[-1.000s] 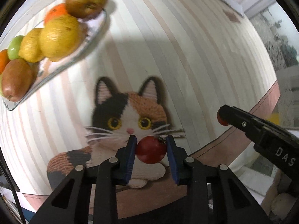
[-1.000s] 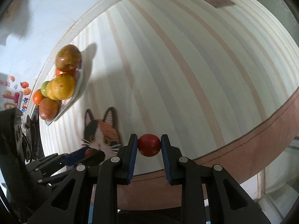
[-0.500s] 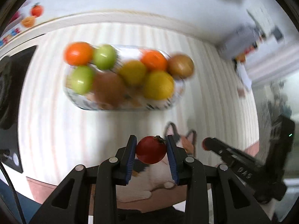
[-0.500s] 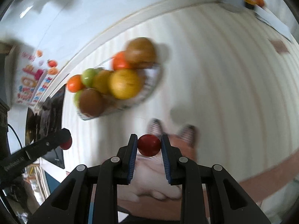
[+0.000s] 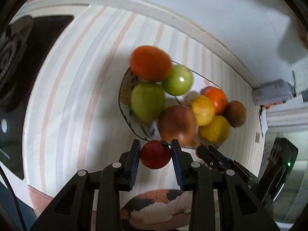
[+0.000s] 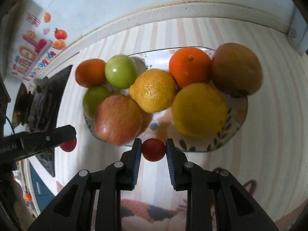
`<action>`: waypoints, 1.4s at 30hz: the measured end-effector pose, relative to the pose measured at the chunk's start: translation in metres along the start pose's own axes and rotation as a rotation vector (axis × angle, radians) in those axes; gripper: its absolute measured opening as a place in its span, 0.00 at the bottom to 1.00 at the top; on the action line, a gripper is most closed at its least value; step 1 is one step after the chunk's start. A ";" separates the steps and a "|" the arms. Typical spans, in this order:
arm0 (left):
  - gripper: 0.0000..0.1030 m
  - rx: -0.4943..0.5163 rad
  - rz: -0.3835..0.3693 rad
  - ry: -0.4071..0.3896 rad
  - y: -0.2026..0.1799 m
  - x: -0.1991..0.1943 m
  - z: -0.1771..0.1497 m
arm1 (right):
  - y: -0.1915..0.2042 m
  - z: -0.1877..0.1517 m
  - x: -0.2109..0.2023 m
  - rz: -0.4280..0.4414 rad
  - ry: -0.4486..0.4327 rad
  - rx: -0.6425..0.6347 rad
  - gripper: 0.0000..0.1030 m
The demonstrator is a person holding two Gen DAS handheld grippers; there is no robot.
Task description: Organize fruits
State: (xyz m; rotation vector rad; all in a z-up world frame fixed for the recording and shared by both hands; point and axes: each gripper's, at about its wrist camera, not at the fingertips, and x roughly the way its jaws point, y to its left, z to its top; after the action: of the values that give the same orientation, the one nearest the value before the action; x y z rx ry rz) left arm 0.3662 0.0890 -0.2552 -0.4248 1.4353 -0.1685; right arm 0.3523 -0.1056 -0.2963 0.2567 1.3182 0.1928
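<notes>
While both claws hover just short of the fruit plate, each is clenched on a small red tomato: left claw (image 5: 155,154) pinches the stemmed tomato (image 5: 155,154) between its blue pads (image 5: 134,162), right claw (image 6: 153,149) pinches a smaller red tomato (image 6: 153,149) the same way. Both tomatoes are in the air, near the plate's close rim, not touching it as far as can be told. In the right wrist view the left claw shows at left edge with its tomato half hidden under the black finger; in the left wrist view the right claw (image 5: 200,148) sits just right of the left one, its tomato mostly hidden. Plate (image 6: 233,132), oval, leaf pattern, holds two oranges (image 6: 189,66), two green apples (image 6: 120,71), two lemons (image 6: 153,90), red apple (image 6: 117,119), brown fruit (image 6: 236,71), packed touching. Plate rests on striped surface (image 5: 73,100); cat mat (image 5: 154,207) lies below the claws; black stove (image 5: 17,61) at far left.
</notes>
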 end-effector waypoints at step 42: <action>0.95 0.145 0.325 -0.212 -0.034 -0.050 -0.050 | -0.030 -0.025 -0.115 -0.212 -0.157 -0.012 0.95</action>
State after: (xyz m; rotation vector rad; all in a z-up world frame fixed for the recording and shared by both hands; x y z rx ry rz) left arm 0.3148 0.0669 -0.1999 -0.0839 1.2545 0.0346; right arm 0.3006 -0.1650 -0.2041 0.1182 1.1787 0.0007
